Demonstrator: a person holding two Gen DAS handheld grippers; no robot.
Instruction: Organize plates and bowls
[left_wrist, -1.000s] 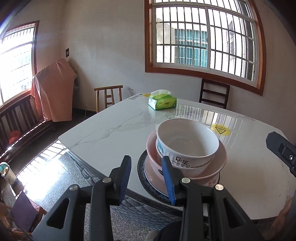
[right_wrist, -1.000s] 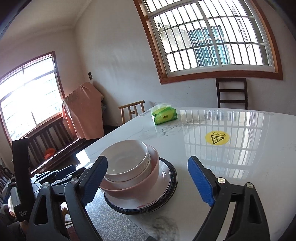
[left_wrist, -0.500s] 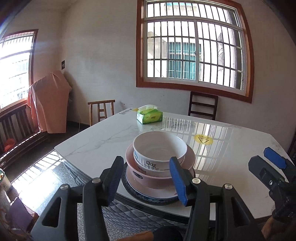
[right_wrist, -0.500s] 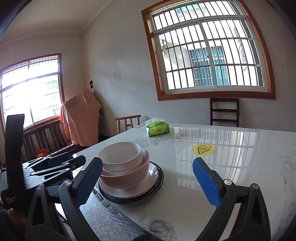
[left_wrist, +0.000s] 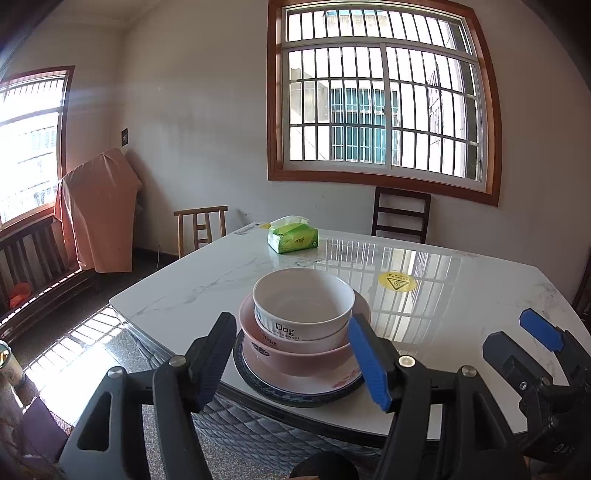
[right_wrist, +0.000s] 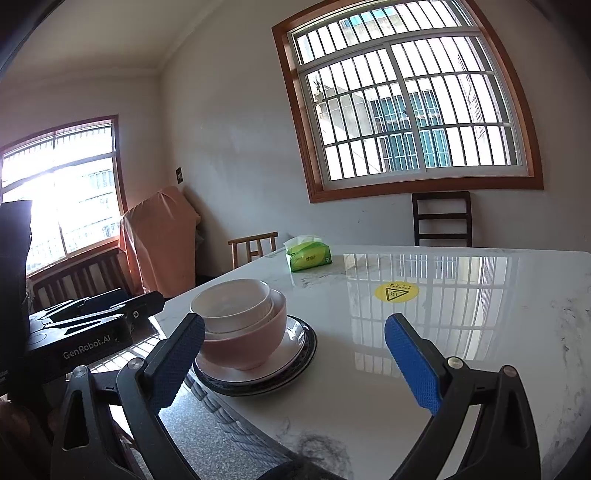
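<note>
1. Stacked at the near corner of the glossy white marble counter (left_wrist: 461, 295): white ceramic bowl (left_wrist: 302, 301) nested in pink ceramic bowl (left_wrist: 295, 354), on a white plate over a dark-rimmed plate (right_wrist: 309, 341).
2. Probably at the finish; at most a check that the stack sits steady.
3. Left tool (left_wrist: 293, 360) low before the stack, half-wide, empty.
4. Right tool (right_wrist: 293, 363) beside it, spread wide, empty.

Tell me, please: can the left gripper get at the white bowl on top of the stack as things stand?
Probably yes. The left gripper is open, its jaws standing on either side of the white bowl, which sits topmost in the pink bowl with nothing over it or between.
</note>
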